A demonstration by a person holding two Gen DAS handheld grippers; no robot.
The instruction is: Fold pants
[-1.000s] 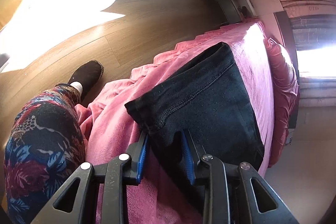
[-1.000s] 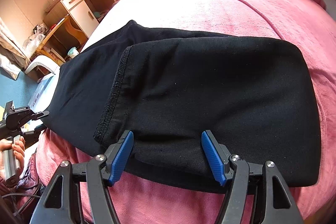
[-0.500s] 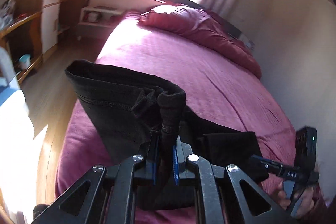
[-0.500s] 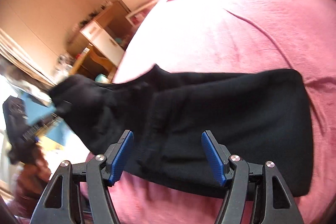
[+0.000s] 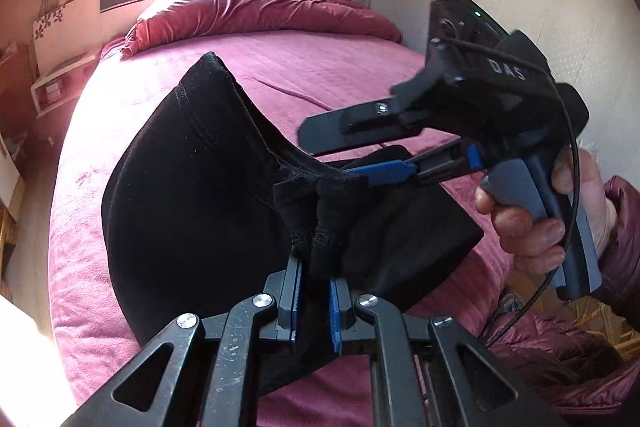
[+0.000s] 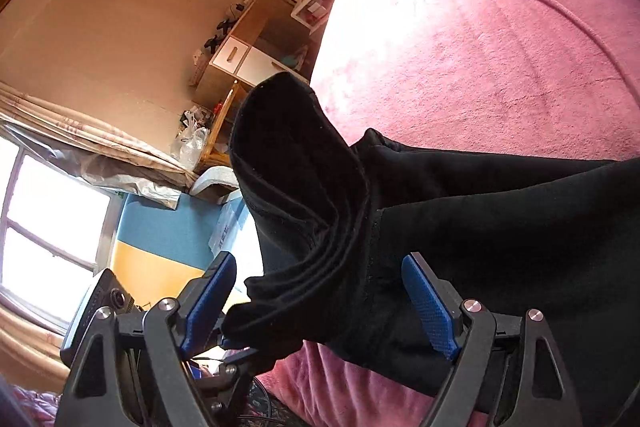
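The black pants [image 5: 192, 195] lie partly folded on the pink bed [image 5: 320, 67]. My left gripper [image 5: 316, 297] is shut on a bunched hem of the pants and holds that end lifted above the bed. In the right wrist view the lifted end of the pants [image 6: 296, 179] stands up in front of the folded part. My right gripper [image 6: 320, 303] is open, its blue fingers on either side of the cloth. It also shows in the left wrist view [image 5: 360, 143], open, held in a hand at the right.
A crumpled red duvet [image 5: 260, 7] lies at the head of the bed. A wooden desk with white drawers [image 6: 244, 55] stands beside the bed. A blue and yellow surface [image 6: 168, 243] and a window [image 6: 48, 227] are at the left.
My left gripper closed on the pants hem, lifted it and carried it over toward the right gripper. The right gripper stayed open over the folded part.
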